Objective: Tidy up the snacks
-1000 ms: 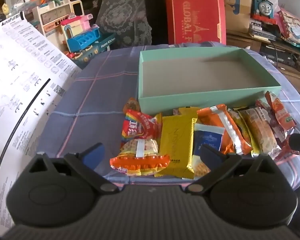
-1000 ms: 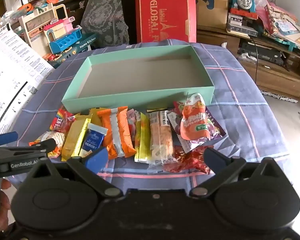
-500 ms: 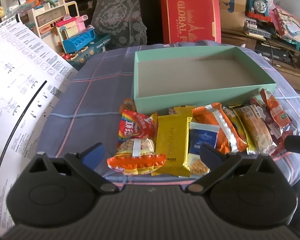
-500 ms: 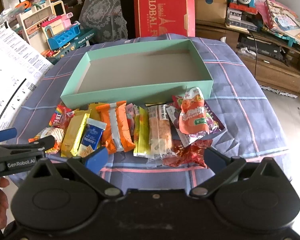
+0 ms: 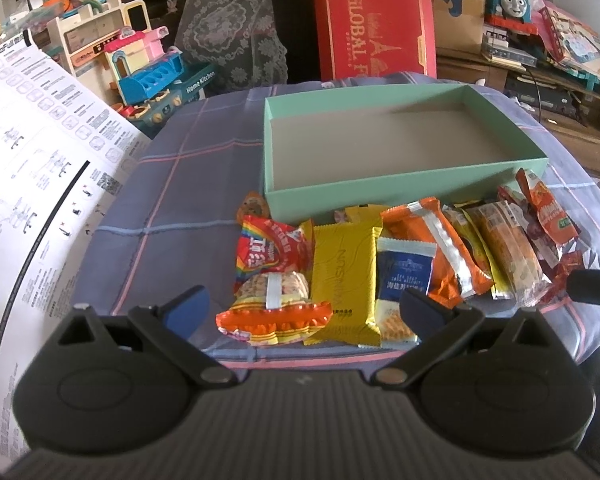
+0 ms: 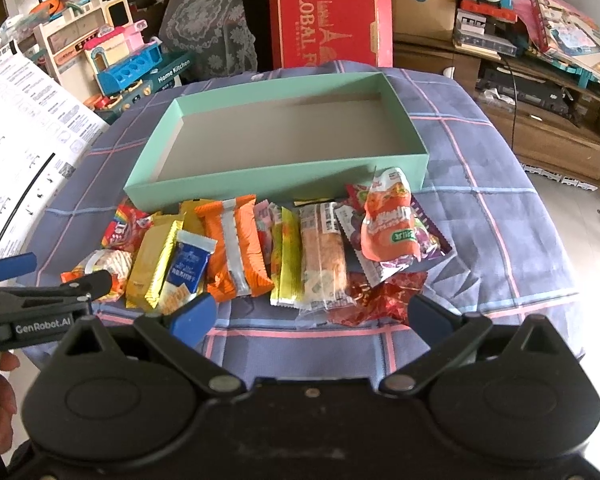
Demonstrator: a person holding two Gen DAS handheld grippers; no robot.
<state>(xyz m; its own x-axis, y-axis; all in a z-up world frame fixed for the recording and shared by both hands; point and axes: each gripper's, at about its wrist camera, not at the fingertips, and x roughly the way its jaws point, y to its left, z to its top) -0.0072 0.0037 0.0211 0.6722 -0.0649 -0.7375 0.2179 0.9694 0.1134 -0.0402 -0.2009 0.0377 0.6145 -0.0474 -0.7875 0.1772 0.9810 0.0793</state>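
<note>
Two pairs of tongs hover at the near edge of a tabletop [image 6: 500,184] covered in a blue-grey checked cloth, both spread wide and gripping nothing. The left tongs [image 5: 302,306] sit low in front of the left end of a row of snacks, their blue fingertips [image 5: 188,306] flanking an orange-frilled packet [image 5: 274,310] and a yellow wrapper [image 5: 344,280]. The right tongs [image 6: 310,316] face the middle and right part of the row, with a crumpled red foil wrapper [image 6: 380,298] just ahead of the gap between their fingers.

Behind the snacks stands a shallow mint-green box [image 6: 276,188] with a bare brown floor; nothing lies inside it. The snacks lie on the cloth along its near wall, several overlapping. From the left they include a rainbow-striped red packet [image 5: 270,250], the yellow wrapper, a dark blue cracker packet [image 5: 404,276], an orange bar with a silver seam [image 6: 238,246], a thin yellow-green stick [image 6: 288,260], a clear-wrapped pastry [image 6: 324,258] and an orange pouch [image 6: 388,222] that rests on top of a purple packet [image 6: 428,236].

In the right wrist view the left tongs enter from the left edge, with a person's fingers [image 6: 0,400] below them. A large printed sheet [image 5: 24,168] stands at the left, and a red carton [image 6: 332,12] and toys crowd the background.
</note>
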